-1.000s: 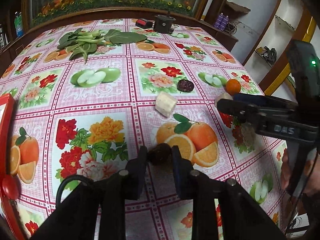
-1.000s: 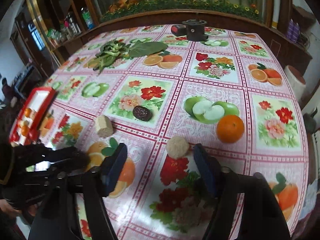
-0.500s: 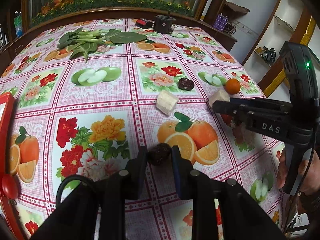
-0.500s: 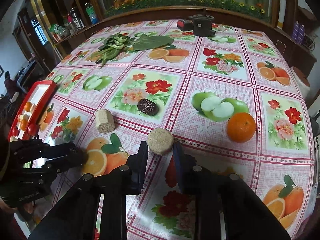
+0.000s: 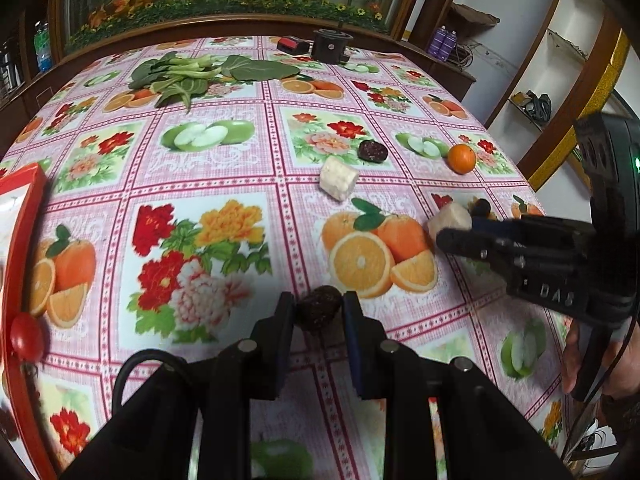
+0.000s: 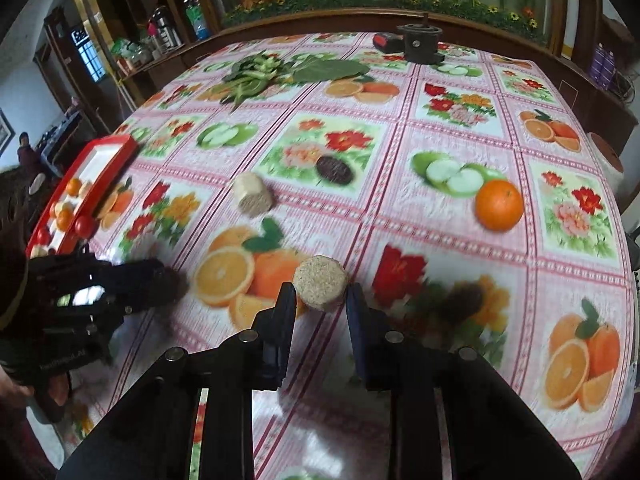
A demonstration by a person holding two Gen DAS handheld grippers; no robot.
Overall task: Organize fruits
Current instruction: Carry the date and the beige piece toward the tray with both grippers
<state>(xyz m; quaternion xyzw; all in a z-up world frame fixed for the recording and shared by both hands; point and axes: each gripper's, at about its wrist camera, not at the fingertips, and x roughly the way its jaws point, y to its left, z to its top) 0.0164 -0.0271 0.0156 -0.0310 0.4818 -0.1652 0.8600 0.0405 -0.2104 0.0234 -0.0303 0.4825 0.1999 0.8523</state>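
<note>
Fruits lie scattered on the fruit-and-flower printed plastic tablecloth (image 5: pixel 208 184); some already sit in the red-rimmed tray (image 6: pixel 100 168) at its left edge. The round orange (image 6: pixel 499 205), firm and prone to roll, wants a grip across its middle. The right gripper (image 6: pixel 320 304) clamps a pale, grainy cut cylinder (image 6: pixel 320 286), probably light and crumbly. The left gripper (image 5: pixel 318 312) pinches a dark wrinkled dried fruit (image 5: pixel 319 311), likely soft and sticky.
</note>
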